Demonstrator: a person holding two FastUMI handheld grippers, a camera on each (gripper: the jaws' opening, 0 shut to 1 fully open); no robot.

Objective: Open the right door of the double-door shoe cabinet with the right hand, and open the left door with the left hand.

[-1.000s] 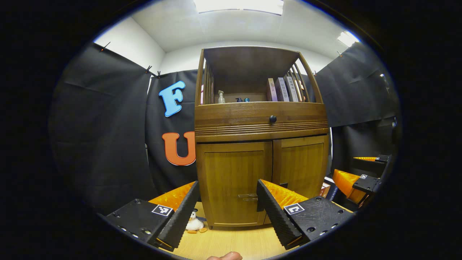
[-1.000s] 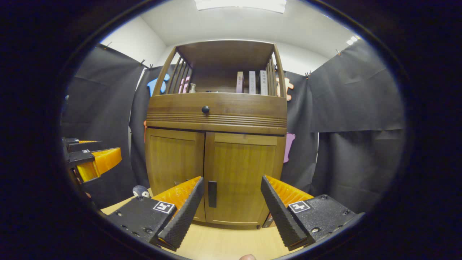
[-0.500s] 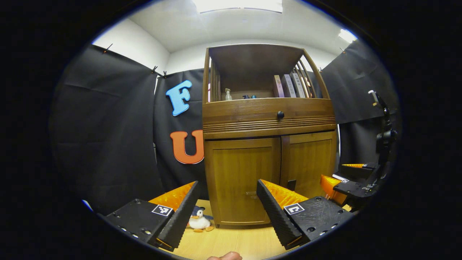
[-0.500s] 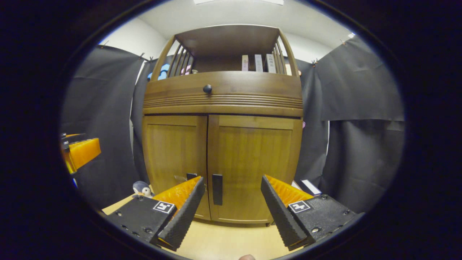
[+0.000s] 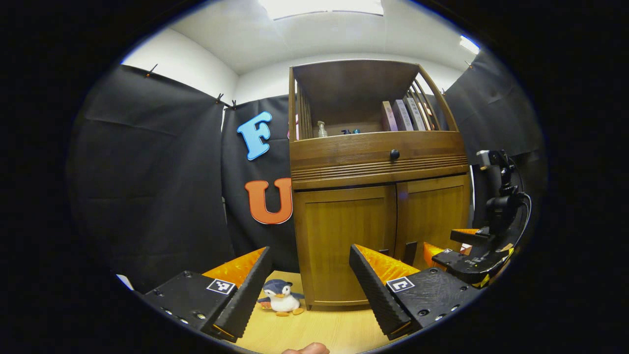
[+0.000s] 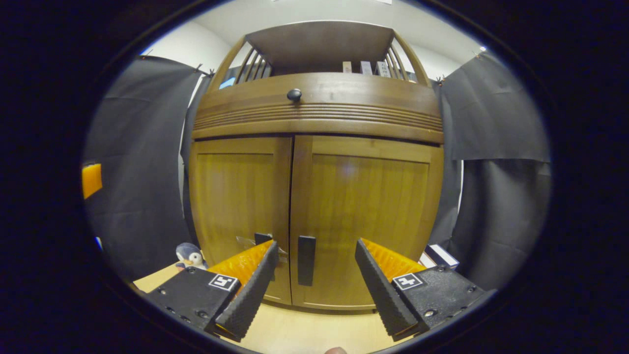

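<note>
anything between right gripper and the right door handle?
Nothing. In the right gripper view the right gripper is open and the handle on the right door stands between its fingers, farther off, across bare floor.

Warm honey-brown wood-grain shoe cabinet (image 6: 314, 196) with a black door handle (image 6: 306, 260) and black knob (image 6: 294, 94); navy-and-white toy penguin (image 5: 281, 297); pale wood floor (image 5: 319, 329).

A toy penguin (image 5: 281, 297) lay on the wooden floor (image 5: 324, 329); books (image 5: 403, 115) and a pump bottle (image 5: 322, 130) stood on the upper shelf.
</note>
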